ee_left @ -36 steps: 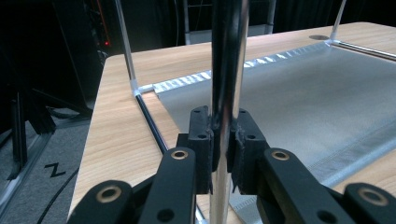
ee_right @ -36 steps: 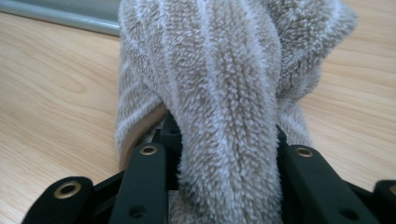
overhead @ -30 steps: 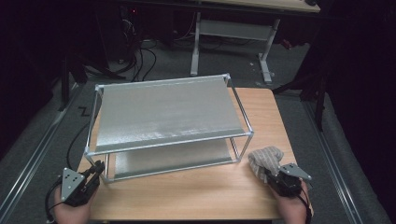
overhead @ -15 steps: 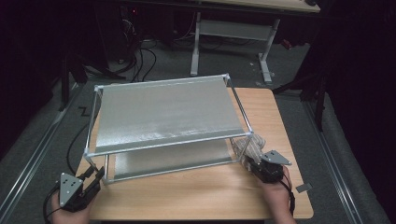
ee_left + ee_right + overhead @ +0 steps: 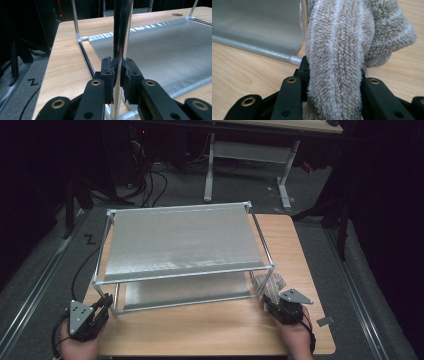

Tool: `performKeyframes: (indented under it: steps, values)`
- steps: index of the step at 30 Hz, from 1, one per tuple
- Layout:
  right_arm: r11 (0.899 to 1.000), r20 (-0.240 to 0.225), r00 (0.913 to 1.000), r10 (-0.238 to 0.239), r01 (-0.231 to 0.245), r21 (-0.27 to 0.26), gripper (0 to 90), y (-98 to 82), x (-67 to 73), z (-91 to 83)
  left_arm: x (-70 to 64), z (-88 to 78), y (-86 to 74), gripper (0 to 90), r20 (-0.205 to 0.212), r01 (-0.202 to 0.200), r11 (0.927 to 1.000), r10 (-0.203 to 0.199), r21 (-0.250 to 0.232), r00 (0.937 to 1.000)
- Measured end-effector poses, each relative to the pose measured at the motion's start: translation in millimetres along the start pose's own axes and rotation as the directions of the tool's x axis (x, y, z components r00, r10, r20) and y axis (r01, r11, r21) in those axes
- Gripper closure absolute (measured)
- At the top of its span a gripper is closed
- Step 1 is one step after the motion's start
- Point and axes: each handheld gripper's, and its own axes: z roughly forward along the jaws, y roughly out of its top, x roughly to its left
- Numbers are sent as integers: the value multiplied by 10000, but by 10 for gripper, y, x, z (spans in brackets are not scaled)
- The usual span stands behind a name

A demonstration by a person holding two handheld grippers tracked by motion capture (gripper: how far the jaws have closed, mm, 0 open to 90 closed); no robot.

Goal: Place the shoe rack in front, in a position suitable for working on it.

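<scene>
The beige terry towel (image 5: 337, 55), folded into a thick wad, sits clamped between the jaws of the right gripper (image 5: 276, 303), its free end bulging out past the tips. In the high view the towel (image 5: 269, 284) is at the near right corner of the two-tier metal rack (image 5: 180, 245), pressed against or just beside the upright post (image 5: 268, 281) there; in the right gripper view the towel hides most of that post, so whether it truly touches the metal cannot be told. The lower shelf (image 5: 257, 27) of grey mesh runs off to the side, and its front rail ends at a white corner joint (image 5: 295, 60) just beside the gripper.

At the opposite near corner the left gripper (image 5: 117, 75) is clenched on the rack's front left post (image 5: 121, 37); its jaws have just been closing, and the chrome tube now stands pinched between the pads. This hand seems to be steadying the frame.

The rack stands on a wooden table (image 5: 210, 330) with nothing else on it. Judged from this, the work looks like wiping the rack's frame: the towel is in hand and brought to a post, the rack is braced, but the rubbing along the posts, rails and shelves appears mostly ahead. No part of the frame looks visibly different from the rest, so progress cannot be read from the metal.
</scene>
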Motion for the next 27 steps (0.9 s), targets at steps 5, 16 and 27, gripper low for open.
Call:
performKeyframes:
  steps: [5,16,27]
  values:
    - [9996,193,9998,45,-50,274,647,-120,-70,-100,-80,124,47,789,360,-83,10000,84,-22,9993]
    - [9983,852,9952,479,-505,288,645,-357,-184,-437,-279,463,182,773,930,-192,9998,195,-38,9955]
    - [9929,1088,9873,1161,-1181,124,642,-420,-141,-550,-248,932,365,805,697,-84,9999,78,87,9975]
